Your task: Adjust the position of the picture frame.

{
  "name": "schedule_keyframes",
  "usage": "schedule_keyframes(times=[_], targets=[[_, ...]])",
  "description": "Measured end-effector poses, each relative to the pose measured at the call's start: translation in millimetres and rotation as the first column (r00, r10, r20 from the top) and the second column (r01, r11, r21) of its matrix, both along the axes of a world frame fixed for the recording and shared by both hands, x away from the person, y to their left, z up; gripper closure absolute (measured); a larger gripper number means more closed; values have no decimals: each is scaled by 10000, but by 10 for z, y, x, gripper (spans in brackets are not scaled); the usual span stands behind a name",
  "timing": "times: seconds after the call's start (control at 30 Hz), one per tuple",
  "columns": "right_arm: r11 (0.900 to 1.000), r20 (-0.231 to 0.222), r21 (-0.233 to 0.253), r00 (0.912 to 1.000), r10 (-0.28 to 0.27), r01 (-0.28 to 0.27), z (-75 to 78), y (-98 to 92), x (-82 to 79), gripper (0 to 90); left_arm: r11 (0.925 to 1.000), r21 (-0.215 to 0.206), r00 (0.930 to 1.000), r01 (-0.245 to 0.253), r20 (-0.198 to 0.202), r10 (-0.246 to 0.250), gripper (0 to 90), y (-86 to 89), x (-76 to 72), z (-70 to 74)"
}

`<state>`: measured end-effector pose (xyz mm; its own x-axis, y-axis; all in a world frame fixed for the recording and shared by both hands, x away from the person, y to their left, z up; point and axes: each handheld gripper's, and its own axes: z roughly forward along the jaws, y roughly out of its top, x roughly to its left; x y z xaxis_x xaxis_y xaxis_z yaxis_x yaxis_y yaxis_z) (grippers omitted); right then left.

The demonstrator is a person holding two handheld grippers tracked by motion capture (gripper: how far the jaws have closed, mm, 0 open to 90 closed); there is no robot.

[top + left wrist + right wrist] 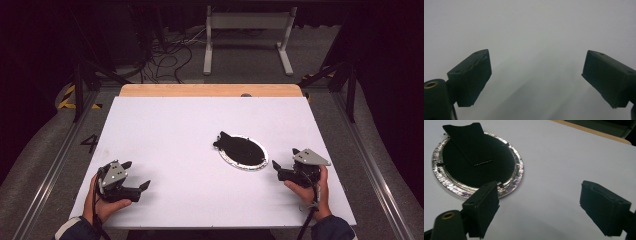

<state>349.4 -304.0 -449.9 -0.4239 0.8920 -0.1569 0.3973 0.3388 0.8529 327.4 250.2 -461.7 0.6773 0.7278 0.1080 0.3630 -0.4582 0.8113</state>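
An oval picture frame (243, 151) lies face down on the white table, its black back panel and stand flap up and a silver rim around it. In the right gripper view the frame (477, 160) fills the upper left, its flap pointing away. My right gripper (285, 158) rests open just right of the frame, jaws wide apart and empty (539, 202). At the front left of the table my left gripper (136, 174) is open too, with only bare white surface between its jaws (536, 75).
The white board (165, 125) covers a wooden table whose far edge (210, 90) shows. Beyond it stand a white metal stand (247, 35) and loose cables (165, 60) on the floor. Dark rails run along both sides.
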Motion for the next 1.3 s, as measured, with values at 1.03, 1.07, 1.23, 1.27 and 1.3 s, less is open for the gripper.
schedule_keyframes(times=[1.03, 1.07, 1.23, 1.27, 1.3], targets=[[9971, -1356, -363, 9888, 618, -673, 30, 156, 634, 876, 9998, 173, 9998, 88, -176, -85, 454, -36, -54, 31], [9969, -1404, -479, 9886, 546, -619, 30, 171, 665, 877, 9998, 204, 9999, 74, -107, -72, 493, -19, -69, 47], [9963, -1475, -550, 9874, 567, -654, 38, 239, 754, 895, 9993, 93, 9990, 366, -247, -363, 663, -18, -79, 52], [9957, -1503, -639, 9870, 568, -670, 27, 255, 768, 900, 9990, 183, 9989, 414, -249, -409, 698, -25, -78, 54], [9945, -1604, -812, 9857, 519, -656, 11, 271, 782, 900, 9982, 309, 9983, 512, -297, -502, 732, -30, -76, 55]])
